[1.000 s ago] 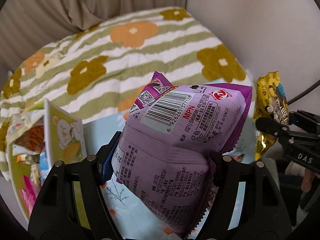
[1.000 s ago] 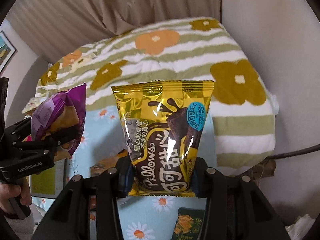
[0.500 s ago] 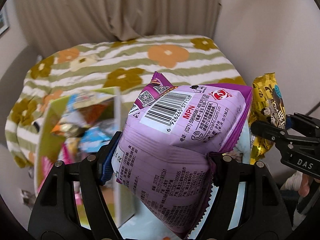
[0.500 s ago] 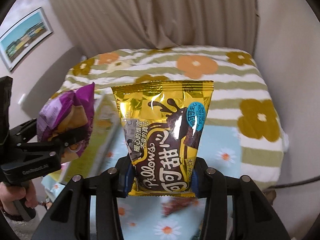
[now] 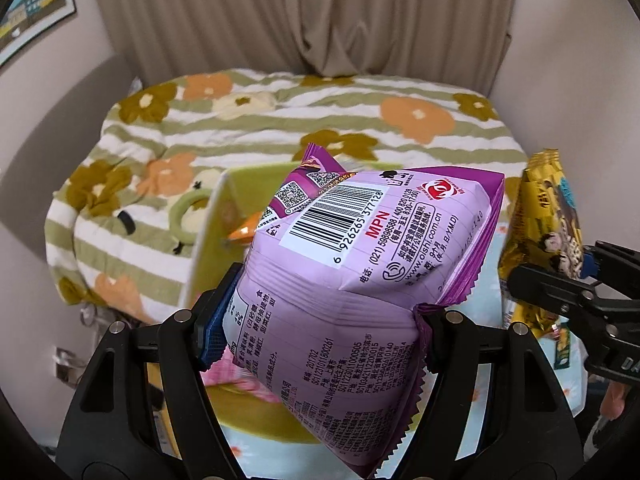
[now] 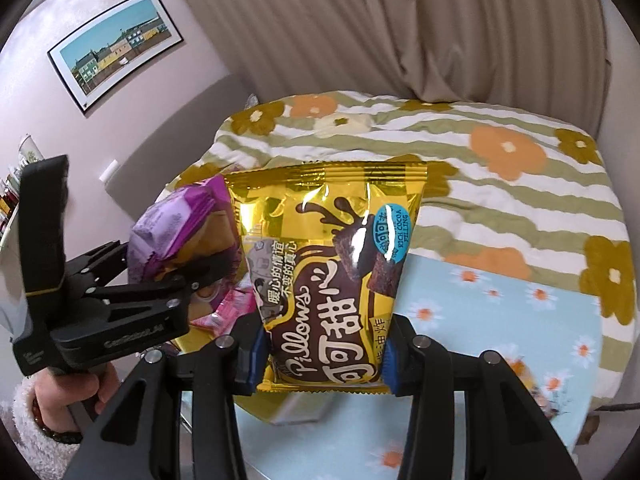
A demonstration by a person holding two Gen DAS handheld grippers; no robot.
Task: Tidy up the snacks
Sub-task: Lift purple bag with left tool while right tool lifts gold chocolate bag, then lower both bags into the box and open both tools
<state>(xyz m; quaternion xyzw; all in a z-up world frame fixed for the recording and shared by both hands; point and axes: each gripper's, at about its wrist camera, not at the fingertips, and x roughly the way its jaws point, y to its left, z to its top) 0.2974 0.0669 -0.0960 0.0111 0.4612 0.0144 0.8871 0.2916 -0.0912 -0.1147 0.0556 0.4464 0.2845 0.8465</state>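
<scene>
Left hand-held gripper [image 5: 320,332] clamps purple snack bag [image 5: 360,264] | right hand-held gripper [image 6: 322,356] clamps gold Pillows bag [image 6: 332,280]

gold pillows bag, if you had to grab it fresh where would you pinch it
Probably low on the gold Pillows bag, across its narrower bottom end, coming from below. The right gripper pinches it there now, and the bag stands upright with its wider top free.
</scene>
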